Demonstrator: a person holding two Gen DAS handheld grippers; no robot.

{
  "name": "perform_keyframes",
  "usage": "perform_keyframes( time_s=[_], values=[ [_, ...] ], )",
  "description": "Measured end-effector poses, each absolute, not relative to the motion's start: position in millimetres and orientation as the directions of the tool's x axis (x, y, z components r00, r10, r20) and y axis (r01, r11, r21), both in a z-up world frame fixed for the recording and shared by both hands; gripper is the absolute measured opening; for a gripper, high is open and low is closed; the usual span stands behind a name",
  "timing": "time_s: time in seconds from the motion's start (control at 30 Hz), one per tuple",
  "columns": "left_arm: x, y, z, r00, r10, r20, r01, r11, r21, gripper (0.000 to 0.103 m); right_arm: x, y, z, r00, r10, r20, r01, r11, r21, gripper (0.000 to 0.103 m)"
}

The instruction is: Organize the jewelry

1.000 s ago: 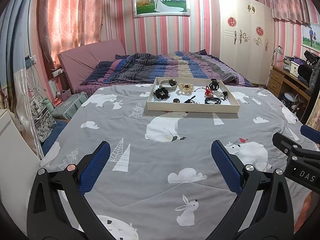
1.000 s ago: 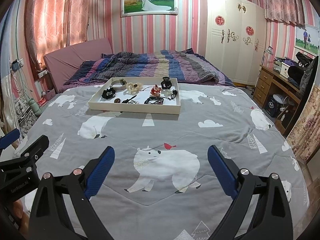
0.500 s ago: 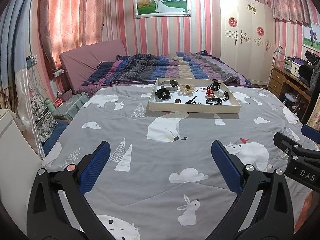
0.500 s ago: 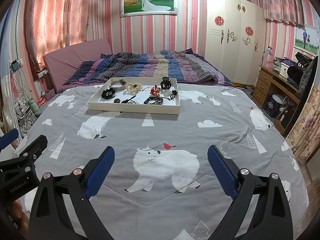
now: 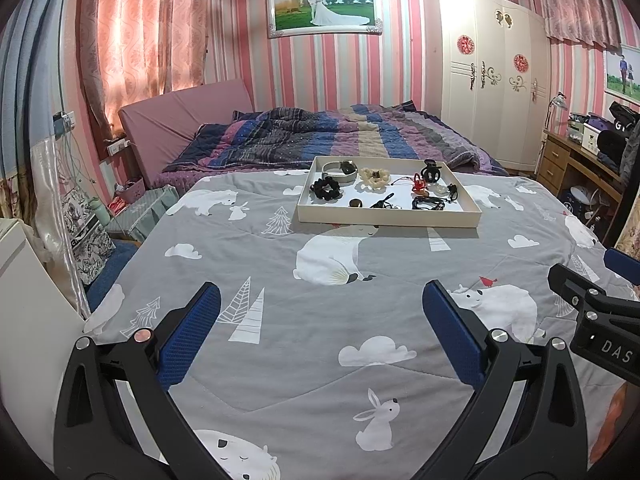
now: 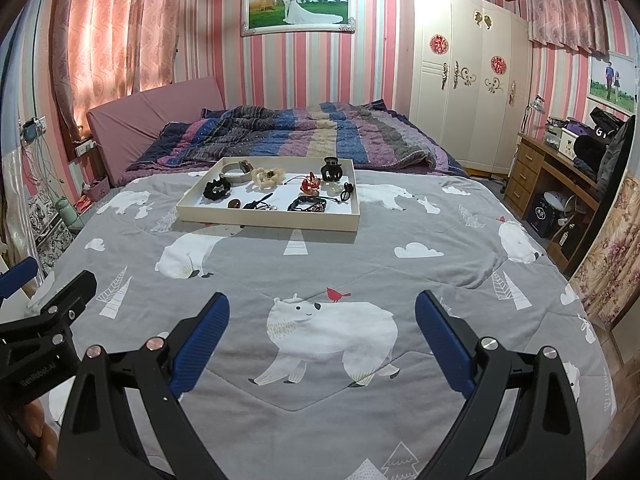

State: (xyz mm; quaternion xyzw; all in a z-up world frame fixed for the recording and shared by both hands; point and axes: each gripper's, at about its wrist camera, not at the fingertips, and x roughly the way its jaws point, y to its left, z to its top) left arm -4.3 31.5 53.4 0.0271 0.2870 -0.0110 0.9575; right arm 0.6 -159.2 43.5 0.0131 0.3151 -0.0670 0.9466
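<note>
The jewelry sits in a shallow cream tray (image 5: pixel 386 219) that lies on the grey bedspread (image 5: pixel 280 264) towards the far half of the bed, just in front of the rumpled striped quilt (image 5: pixel 320 136). Inside it, loosely scattered: a black scrunchie (image 5: pixel 326 189), a pale band with a dark buckle (image 5: pixel 340 169), a cream scrunchie (image 5: pixel 374 176), a black hair claw (image 5: pixel 432 170), a small red piece (image 5: pixel 418 185), a dark bracelet (image 5: pixel 429 203) and a thin black cord (image 5: pixel 383 201) close beside it

Both claws hang well short of the tray over the bedspread. The left gripper (image 5: pixel 322 326) is spread wide and holds nothing; the right gripper (image 6: pixel 322 326) is likewise spread and empty

Likely troubles from here: the pieces near the front of the tray lie close together, so a wide pinch at the bracelet could catch the cord too and drag both out in a tangle. The smallest items look flat and low, and the thick blue pads (image 6: pixel 200 340) may slip over them or push them along the tray floor. The tray rests on soft bedding, so pressing down on its rim could tip it and slide everything to one side. The scrunchies should squash easily and may spring free from a shallow grip
</note>
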Motion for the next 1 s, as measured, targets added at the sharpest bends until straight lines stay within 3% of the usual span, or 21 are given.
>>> perform_keyframes(
  time_s=[1.0],
  values=[
    [0.7,32.9,50.4,0.82,-0.003,-0.572,0.032,0.999,0.041,0.1,0.7,-159.1,44.2,0.79,-0.115,-0.602,0.13,0.991,-0.018,0.094]
  ],
)
